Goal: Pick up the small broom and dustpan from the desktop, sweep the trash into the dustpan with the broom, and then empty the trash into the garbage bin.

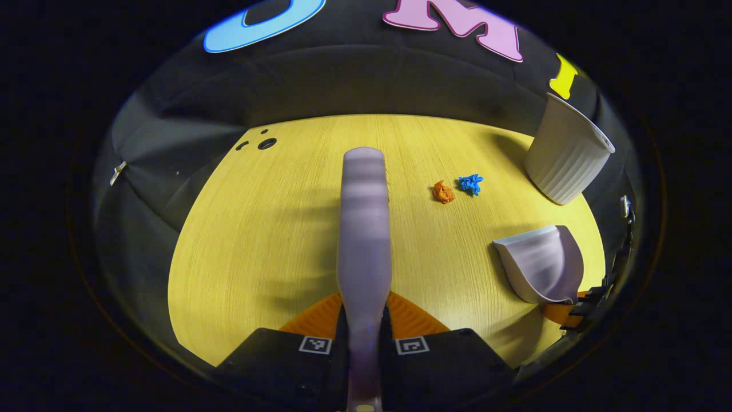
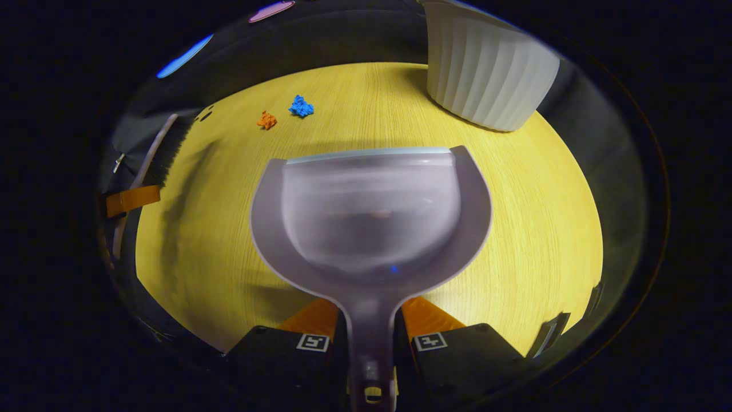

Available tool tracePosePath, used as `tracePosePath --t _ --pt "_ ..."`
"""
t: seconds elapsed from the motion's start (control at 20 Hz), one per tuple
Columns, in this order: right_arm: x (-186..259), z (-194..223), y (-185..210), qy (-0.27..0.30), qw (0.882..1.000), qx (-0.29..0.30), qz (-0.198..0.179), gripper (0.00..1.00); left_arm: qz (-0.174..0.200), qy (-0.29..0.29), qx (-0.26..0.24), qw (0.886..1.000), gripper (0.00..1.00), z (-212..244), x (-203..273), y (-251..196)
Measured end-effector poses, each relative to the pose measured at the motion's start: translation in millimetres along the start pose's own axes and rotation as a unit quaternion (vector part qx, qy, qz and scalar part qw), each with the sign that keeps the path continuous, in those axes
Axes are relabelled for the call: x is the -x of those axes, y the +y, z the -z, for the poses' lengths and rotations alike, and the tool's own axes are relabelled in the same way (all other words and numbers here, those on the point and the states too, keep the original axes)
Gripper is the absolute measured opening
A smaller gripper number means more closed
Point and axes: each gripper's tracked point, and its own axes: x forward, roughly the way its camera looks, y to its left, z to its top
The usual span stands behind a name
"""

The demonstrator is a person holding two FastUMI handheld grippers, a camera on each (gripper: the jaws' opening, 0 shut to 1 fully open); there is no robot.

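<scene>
While the left gripper view looks along its own claw point(image 1: 365, 337), that claw pinches the small broom point(image 1: 364, 229) by its handle, the broom's long axis running straight ahead over the tabletop point(image 1: 257, 240). Orange scrap point(image 1: 444, 192) and blue scrap point(image 1: 470, 183) lie just beside each other, ahead and to the right of the broom tip. Farther right sits the dustpan point(image 1: 540, 264), with the garbage bin point(image 1: 566, 151) beyond it.

Right gripper view: right claw point(image 2: 372, 340) clamps the dustpan point(image 2: 372, 217) handle, mouth pointing forward. Trash lies ahead-left: orange scrap point(image 2: 266, 120), blue scrap point(image 2: 301, 107). Bin point(image 2: 489, 77) stands ahead-right, near the pan's lip. Broom point(image 2: 154, 151) shows at far left.

Judgement: the scraps sit between the two tools, so the broom likely sweeps rightward toward the pan.
</scene>
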Motion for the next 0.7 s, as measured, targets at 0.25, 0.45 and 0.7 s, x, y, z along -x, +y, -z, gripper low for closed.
tracePosePath --t 0.25,0.45,0.7 --pt "1 -1 -6 0.008 0.999 0.018 -0.042 0.28 0.009 0.018 -0.028 0.999 0.26 -11 -32 -3" --pt "9 -1 -15 0.012 0.997 0.055 -0.059 0.35 0.005 0.031 -0.064 0.997 0.26 -34 -61 7" --pt "22 -13 -24 -0.008 0.991 0.111 -0.070 0.35 0.007 0.032 -0.163 0.986 0.26 -73 -101 10"
